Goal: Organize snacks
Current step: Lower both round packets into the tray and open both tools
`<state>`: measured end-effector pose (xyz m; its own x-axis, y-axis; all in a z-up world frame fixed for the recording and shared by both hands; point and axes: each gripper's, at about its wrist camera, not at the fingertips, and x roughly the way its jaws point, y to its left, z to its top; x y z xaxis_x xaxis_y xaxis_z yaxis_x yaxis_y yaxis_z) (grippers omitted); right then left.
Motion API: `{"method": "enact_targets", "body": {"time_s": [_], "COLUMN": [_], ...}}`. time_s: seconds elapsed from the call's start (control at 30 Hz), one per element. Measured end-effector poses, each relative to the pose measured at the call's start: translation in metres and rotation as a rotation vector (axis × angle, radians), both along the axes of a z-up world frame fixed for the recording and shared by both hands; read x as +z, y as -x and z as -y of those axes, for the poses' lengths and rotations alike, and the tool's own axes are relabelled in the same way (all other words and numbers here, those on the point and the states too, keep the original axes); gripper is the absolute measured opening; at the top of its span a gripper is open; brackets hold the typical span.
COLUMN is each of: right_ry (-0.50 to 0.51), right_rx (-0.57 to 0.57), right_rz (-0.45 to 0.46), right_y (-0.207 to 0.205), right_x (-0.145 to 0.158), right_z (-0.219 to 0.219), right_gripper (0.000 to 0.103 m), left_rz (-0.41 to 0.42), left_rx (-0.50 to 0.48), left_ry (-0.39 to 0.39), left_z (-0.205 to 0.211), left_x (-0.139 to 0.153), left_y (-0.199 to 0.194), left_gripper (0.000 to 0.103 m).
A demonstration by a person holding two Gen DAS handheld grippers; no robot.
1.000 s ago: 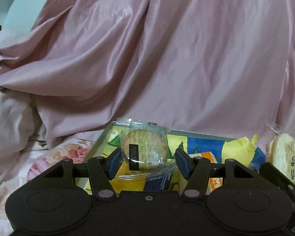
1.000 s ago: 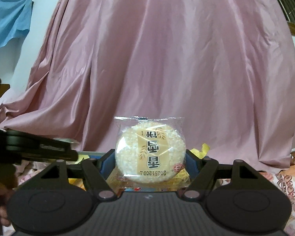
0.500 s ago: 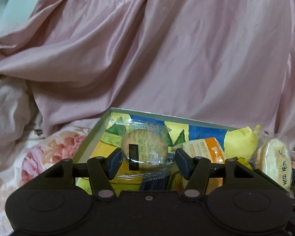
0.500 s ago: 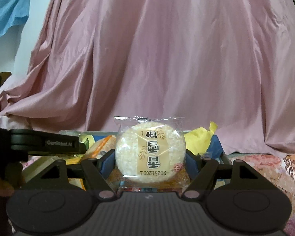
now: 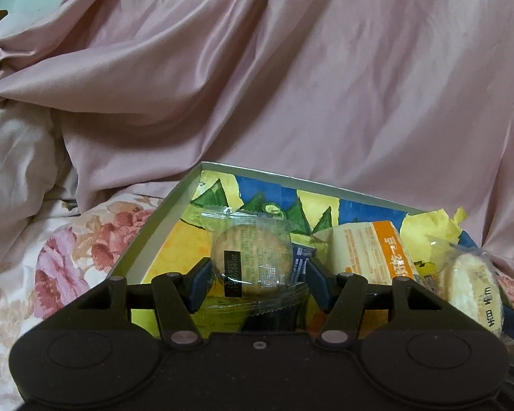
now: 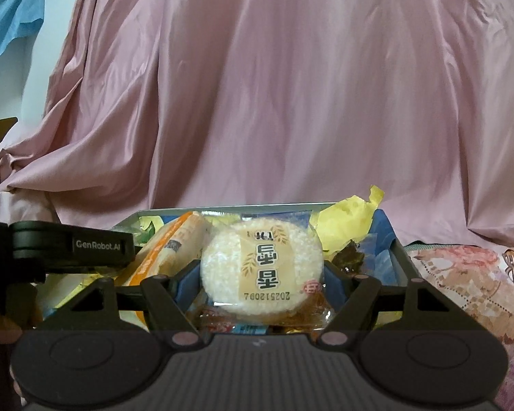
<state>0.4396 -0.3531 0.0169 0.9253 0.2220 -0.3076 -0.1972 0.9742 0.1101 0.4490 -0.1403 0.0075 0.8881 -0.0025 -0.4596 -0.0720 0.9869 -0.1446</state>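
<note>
My left gripper [image 5: 255, 282] is shut on a round brown cracker in a clear wrapper [image 5: 252, 262], held upright over the near left part of a shallow colourful box [image 5: 174, 205]. My right gripper [image 6: 262, 279] is shut on a white rice cracker in a clear wrapper [image 6: 262, 267], also over the box [image 6: 399, 250]. The same rice cracker [image 5: 473, 289] shows at the right edge of the left wrist view. An orange-and-cream snack packet [image 5: 377, 251] lies in the box, and it shows as the orange packet [image 6: 164, 253] in the right wrist view.
Crumpled yellow paper [image 6: 346, 221] and a dark wrapper [image 6: 347, 257] sit at the box's far right. Pink satin cloth [image 5: 291, 85] rises right behind the box. Floral bedding [image 5: 68, 257] surrounds it. The left gripper's black body [image 6: 72, 246] juts in from the left of the right wrist view.
Both grippers have tipped down and moved in over the box, each still holding its cracker. More of the box interior and the orange packet now show.
</note>
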Motion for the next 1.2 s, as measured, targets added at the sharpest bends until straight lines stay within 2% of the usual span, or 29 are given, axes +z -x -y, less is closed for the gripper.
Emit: {"method": "enact_targets", "body": {"time_s": [0.43,0.63,0.8,0.93,1.0,1.2], "right_ry": [-0.006,-0.009,-0.014,-0.009,-0.007,-0.013], "right_rx": [0.003,-0.003,-0.014,-0.021,-0.023,-0.032], "right_rz": [0.000,0.001,0.004,0.013,0.019,0.030], "right_y": [0.000,0.000,0.000,0.001,0.001,0.002], "right_x": [-0.001,0.000,0.001,0.000,0.001,0.002], "right_z": [0.001,0.002,0.003,0.002,0.002,0.003], "right_gripper": [0.081,0.086,0.091,0.097,0.100,0.103], "left_rz": [-0.036,-0.034,-0.036,0.007,0.026,0.053], "left_rx": [0.022,0.034,0.046,0.063,0.081,0.089], "left_ry": [0.012,0.003,0.007,0.032,0.031,0.021], "left_z": [-0.004,-0.004,-0.005,-0.008,-0.008,-0.007], "left_x": [-0.004,-0.002,-0.001,0.001,0.003,0.008], "left_y": [-0.002,-0.001,-0.001,0.005,0.008,0.013], "left_gripper": [0.065,0.074,0.086,0.092,0.101,0.102]}}
